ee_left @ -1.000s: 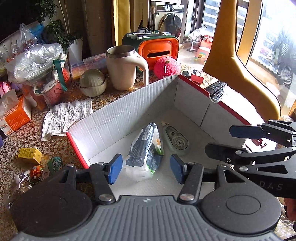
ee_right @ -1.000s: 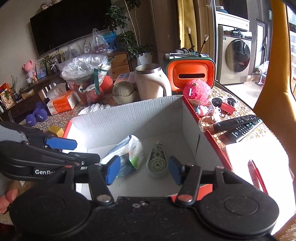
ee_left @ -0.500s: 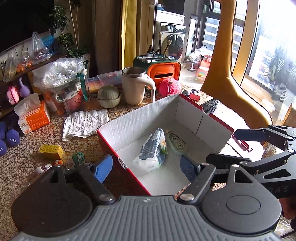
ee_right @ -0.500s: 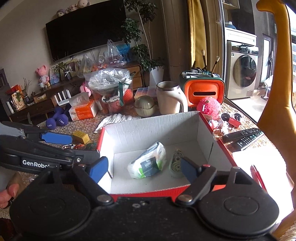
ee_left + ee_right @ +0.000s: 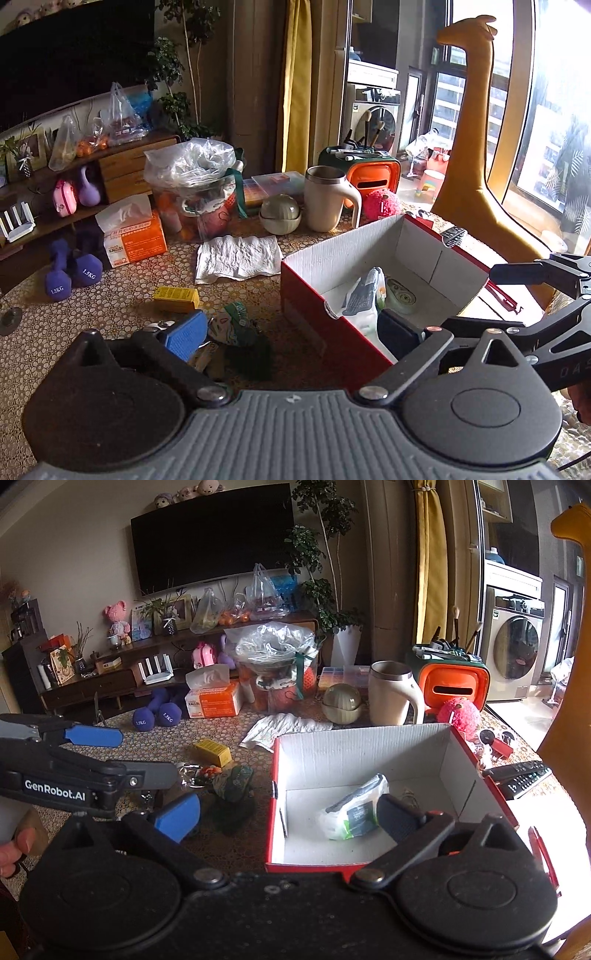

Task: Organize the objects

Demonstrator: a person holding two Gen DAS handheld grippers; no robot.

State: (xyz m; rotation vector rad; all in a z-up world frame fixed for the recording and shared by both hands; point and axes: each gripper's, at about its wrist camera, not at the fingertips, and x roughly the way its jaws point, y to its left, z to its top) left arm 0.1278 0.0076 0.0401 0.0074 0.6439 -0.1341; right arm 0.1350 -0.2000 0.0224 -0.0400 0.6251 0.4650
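Both grippers have pulled back from the red box [image 5: 369, 753], where the wipes pack [image 5: 354, 808] lies, left gripper [image 5: 291, 336] and right gripper [image 5: 288, 818] spread empty, apparently between items, needing next a reach toward the yellow carton [image 5: 212, 752].

A patterned table [image 5: 122, 302] carries a red box [image 5: 314, 299], mug [image 5: 327, 199], tissue box [image 5: 135, 240], crumpled cloth [image 5: 238, 258], yellow packet [image 5: 176, 298]

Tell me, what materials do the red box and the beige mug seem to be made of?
The red box: corrugated cardboard, judging by the ribbed white inner walls; its outside is smooth red. The beige mug: probably plastic or coated steel, matte, with a shiny metal-looking rim.
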